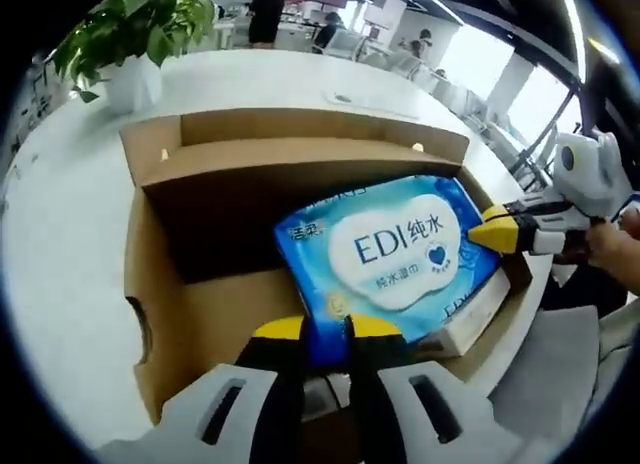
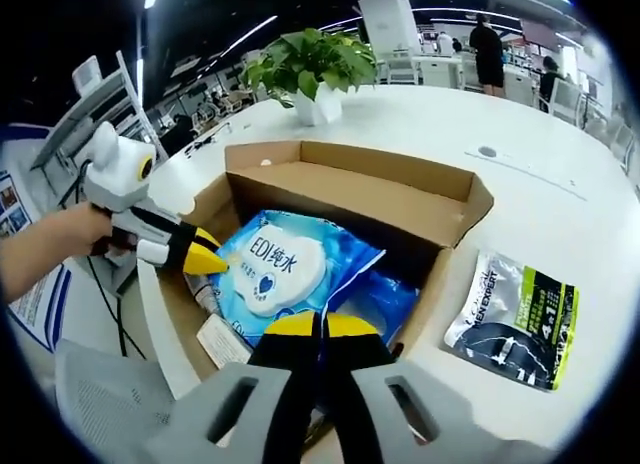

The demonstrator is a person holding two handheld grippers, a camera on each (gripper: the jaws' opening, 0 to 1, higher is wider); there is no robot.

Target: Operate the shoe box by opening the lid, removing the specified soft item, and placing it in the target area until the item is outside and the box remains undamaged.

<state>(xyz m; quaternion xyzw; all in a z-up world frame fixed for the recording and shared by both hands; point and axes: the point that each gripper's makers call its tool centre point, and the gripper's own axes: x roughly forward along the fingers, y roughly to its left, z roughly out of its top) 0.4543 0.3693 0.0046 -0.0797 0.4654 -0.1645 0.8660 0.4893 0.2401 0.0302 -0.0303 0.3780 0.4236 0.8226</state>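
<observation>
Left gripper view: left gripper [image 1: 325, 329] clenched on near edge of the blue wipes pack [image 1: 395, 249], which lies in the open shoe box [image 1: 160, 284] just ahead; right gripper [image 1: 492, 231] touches its far-right corner.

Right gripper view: right gripper [image 2: 320, 326] pinches pack's [image 2: 285, 269] edge; left gripper [image 2: 212, 260] at its left.

Pack likely soft, slippery film, light; hold the edge seam.

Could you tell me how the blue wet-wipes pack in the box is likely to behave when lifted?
The wet-wipes pack looks like a soft film pouch, so it will probably sag. Its glossy wrap may slip. It lies tilted inside the cardboard box, so it might snag on the wall.
</observation>
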